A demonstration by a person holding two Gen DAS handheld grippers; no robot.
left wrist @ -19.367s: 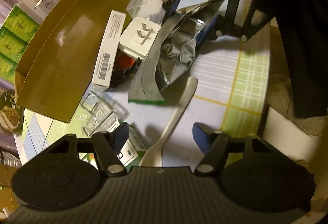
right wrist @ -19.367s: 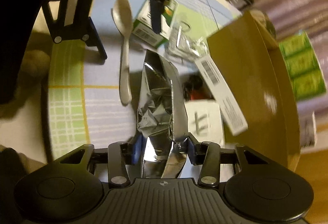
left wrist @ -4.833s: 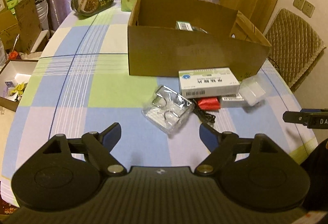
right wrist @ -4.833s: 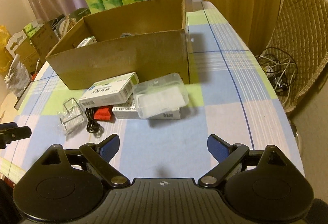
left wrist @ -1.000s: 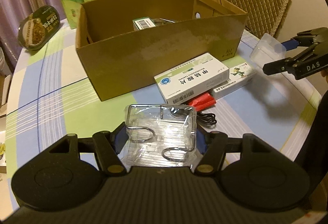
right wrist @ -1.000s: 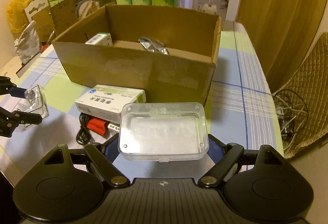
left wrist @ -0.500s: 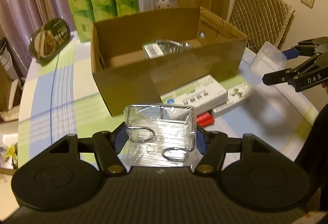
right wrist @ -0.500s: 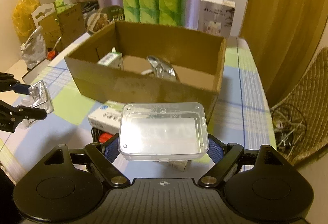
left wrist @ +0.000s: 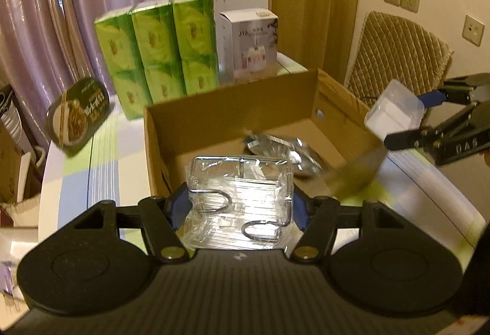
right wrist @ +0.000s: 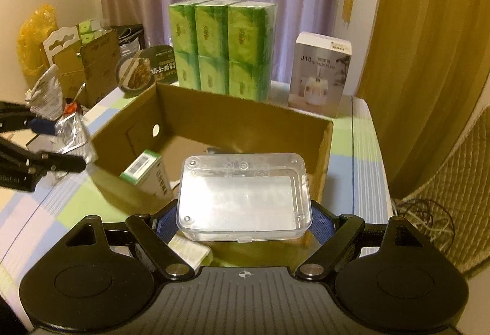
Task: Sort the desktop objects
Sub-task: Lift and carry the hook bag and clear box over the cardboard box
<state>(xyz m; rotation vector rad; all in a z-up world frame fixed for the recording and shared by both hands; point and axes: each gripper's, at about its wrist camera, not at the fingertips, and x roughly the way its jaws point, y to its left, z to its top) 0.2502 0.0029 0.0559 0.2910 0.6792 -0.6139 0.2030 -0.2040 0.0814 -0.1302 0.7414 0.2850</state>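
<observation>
My left gripper [left wrist: 240, 207] is shut on a clear packet of wire hooks [left wrist: 240, 200], held above the near wall of the open cardboard box [left wrist: 220, 108]. My right gripper [right wrist: 245, 220] is shut on a clear plastic case [right wrist: 245, 197] over the box [right wrist: 239, 120] from its other side. Each gripper shows in the other's view: the right gripper [left wrist: 407, 120] with the plastic case [left wrist: 395, 112] at the right, the left gripper [right wrist: 56, 145] with the packet of hooks [right wrist: 73, 135] at the left. Inside the box lie a silver foil bag [left wrist: 284, 151] and a green-and-white carton [right wrist: 147, 174].
Green tissue packs [left wrist: 156, 47], a white appliance box [left wrist: 249, 42] and a round noodle bowl [left wrist: 78, 116] stand behind the box on the checked tablecloth [right wrist: 355, 163]. A quilted chair [left wrist: 395, 59] is at the right. A white medicine box [right wrist: 188, 252] lies under the right gripper.
Both grippers have risen and moved toward the box with their loads. The box interior has come into fuller view and the items on the table in front of it have dropped out of sight.
</observation>
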